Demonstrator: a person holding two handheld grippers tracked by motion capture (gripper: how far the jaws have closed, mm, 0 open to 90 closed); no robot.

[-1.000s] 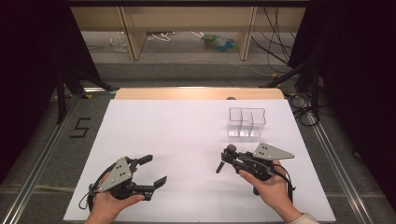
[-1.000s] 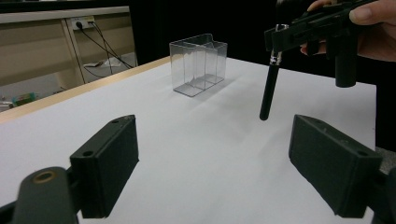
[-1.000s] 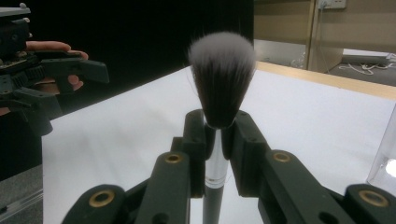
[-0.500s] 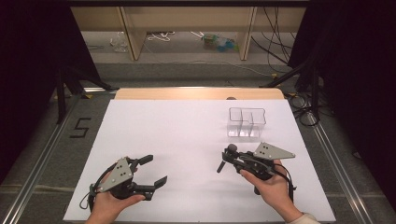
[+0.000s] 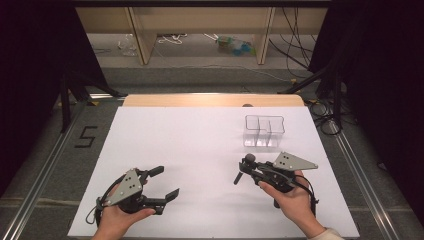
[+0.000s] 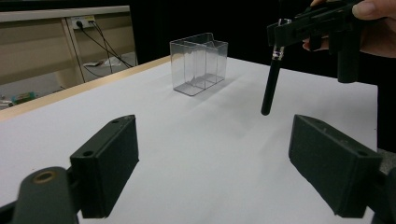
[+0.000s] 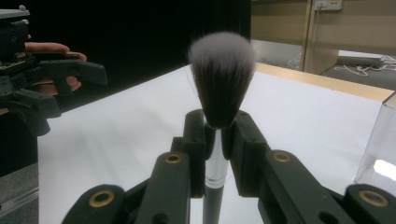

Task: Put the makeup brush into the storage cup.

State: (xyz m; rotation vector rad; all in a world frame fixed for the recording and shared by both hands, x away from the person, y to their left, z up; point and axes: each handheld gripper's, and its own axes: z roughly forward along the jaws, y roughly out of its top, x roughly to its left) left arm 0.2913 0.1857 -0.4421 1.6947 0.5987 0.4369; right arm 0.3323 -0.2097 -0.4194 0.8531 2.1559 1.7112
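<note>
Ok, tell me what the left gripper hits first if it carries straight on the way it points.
Probably the clear container, which stands near the middle of the left gripper view across bare white table. The brush hangs right of that line; depth is uncertain.

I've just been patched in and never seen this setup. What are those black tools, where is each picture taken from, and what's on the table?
A person holds a two-jaw tool in each hand. The top picture looks down from above; the other two come from cameras riding on each tool. The left hand-held gripper is open with nothing between its jaws. The right hand-held gripper is shut on a makeup brush, bristles up, handle hanging down. On the white table stands a clear divided container, apart from both tools.
</note>
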